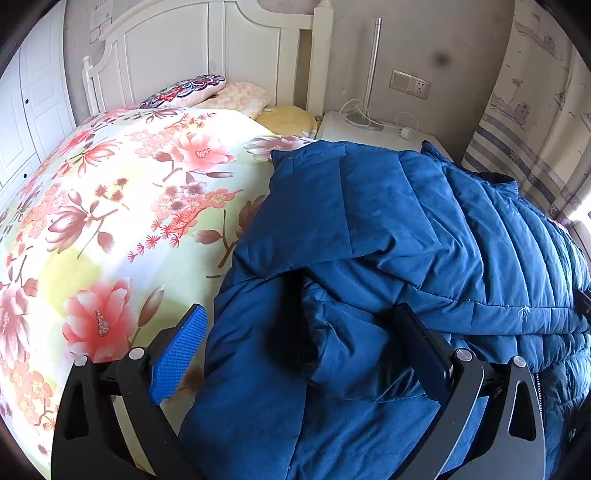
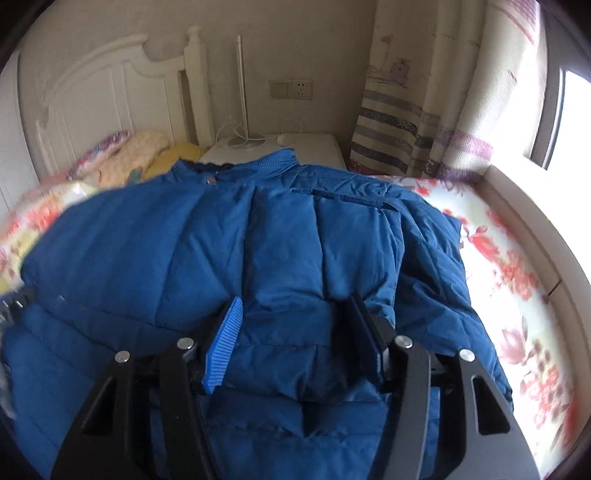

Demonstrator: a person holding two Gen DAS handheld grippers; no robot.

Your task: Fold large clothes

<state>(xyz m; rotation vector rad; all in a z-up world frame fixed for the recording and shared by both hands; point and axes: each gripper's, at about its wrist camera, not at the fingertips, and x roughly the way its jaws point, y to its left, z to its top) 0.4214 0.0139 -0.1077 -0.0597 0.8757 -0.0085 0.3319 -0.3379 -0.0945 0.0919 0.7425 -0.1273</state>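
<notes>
No text, label, brand or number can be read in either view: the white notice (image 1: 101, 16) stuck high on the wall beside the headboard (image 1: 207, 48) carries print, but it is too small and blurred to make out.

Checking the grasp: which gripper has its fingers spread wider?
The left gripper: its jaws gape across the blue jacket; the right gripper is narrower.

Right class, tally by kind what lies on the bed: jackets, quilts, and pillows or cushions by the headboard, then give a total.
Jackets: 1, the blue puffer jacket
Quilts: 1, the floral quilt
Pillows or cushions: 3, the embroidered cushion, the peach pillow and the yellow pillow
Total: 5
</notes>
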